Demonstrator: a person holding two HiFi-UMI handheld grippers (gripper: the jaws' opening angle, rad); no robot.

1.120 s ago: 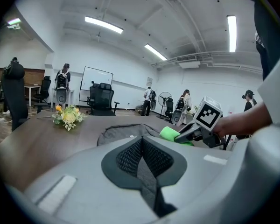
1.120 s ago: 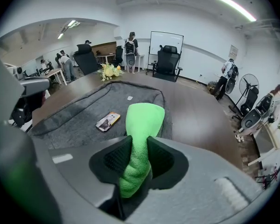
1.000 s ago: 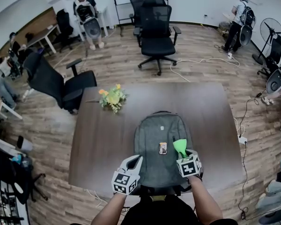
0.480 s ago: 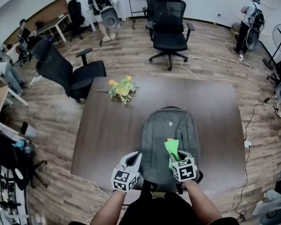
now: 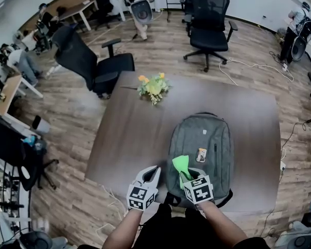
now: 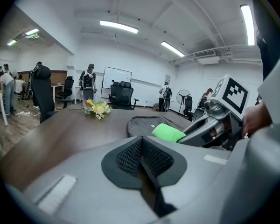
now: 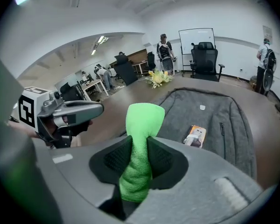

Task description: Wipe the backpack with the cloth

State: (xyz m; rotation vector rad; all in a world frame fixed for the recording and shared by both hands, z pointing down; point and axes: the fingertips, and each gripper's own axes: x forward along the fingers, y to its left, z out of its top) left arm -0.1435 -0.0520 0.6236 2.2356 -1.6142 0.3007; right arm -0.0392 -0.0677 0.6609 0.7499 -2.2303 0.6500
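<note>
A grey backpack [image 5: 205,139] lies flat on the dark table [image 5: 129,134], with a small printed card [image 5: 200,154] on its front. My right gripper [image 5: 185,177] is shut on a bright green cloth [image 5: 180,165], held over the backpack's near left part, left of the card. The right gripper view shows the cloth [image 7: 144,118] pinched between the jaws and standing up, with the backpack [image 7: 219,118] and card [image 7: 195,135] beyond. My left gripper [image 5: 152,170] hovers at the table's near edge, just left of the backpack, shut on nothing [image 6: 141,143].
A bunch of yellow flowers [image 5: 153,87] sits on the table's far left side. Black office chairs [image 5: 90,66] [image 5: 210,22] stand beyond the table on the wood floor. Several people are at the room's far walls. Cables [image 5: 249,66] trail on the floor at right.
My right gripper has carried the cloth leftward over the backpack, from right of the card to left of it. The left gripper has stayed by the near edge.
</note>
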